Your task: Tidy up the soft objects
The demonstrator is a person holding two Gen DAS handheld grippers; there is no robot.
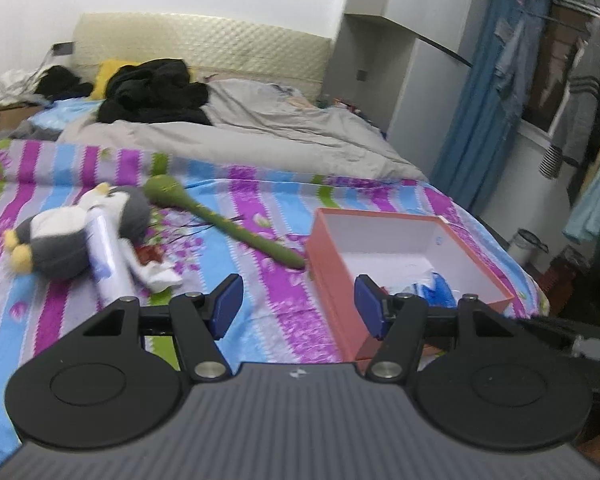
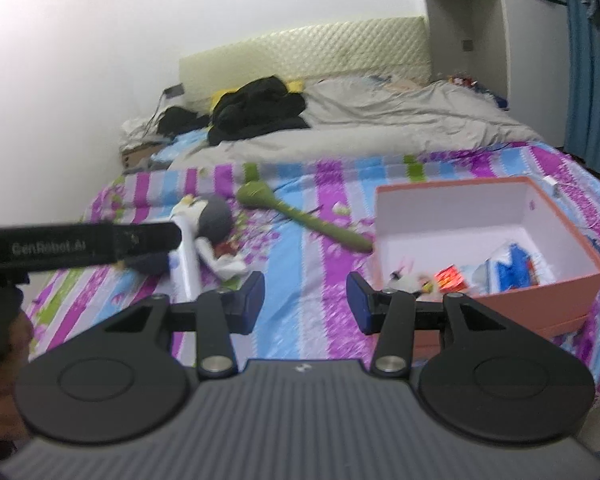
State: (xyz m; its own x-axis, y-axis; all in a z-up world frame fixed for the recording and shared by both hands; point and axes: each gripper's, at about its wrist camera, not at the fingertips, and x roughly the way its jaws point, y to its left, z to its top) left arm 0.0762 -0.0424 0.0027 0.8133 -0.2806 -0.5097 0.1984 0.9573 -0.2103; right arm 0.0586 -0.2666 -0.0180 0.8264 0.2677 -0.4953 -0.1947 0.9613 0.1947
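Bedding with purple, blue and green stripes [image 1: 260,304] is seen beneath both grippers. The left gripper [image 1: 296,306] is held above the sheet with its blue pads spread apart and nothing between them; the near corner of the orange box [image 1: 332,280] is overlapped by its right pad. The right gripper [image 2: 305,303] is likewise held spread and unloaded over the bedding, just left of the same box [image 2: 488,308].

The box is open, with white inner walls. A blue-and-white packet [image 2: 512,266], a small red item [image 2: 449,276] and a small white plush [image 2: 404,280] are contained in it.

The following soft objects are located on the sheet, left of the box:
- a grey-and-white penguin plush [image 1: 72,232], laid on its side;
- a white tube-shaped item [image 1: 106,260], laid across the penguin;
- a green elongated plush [image 1: 224,220], its tail end reaching close to the box.

Grey quilt [image 1: 260,132] and black clothing [image 1: 152,92] are piled towards the headboard [image 1: 204,48].
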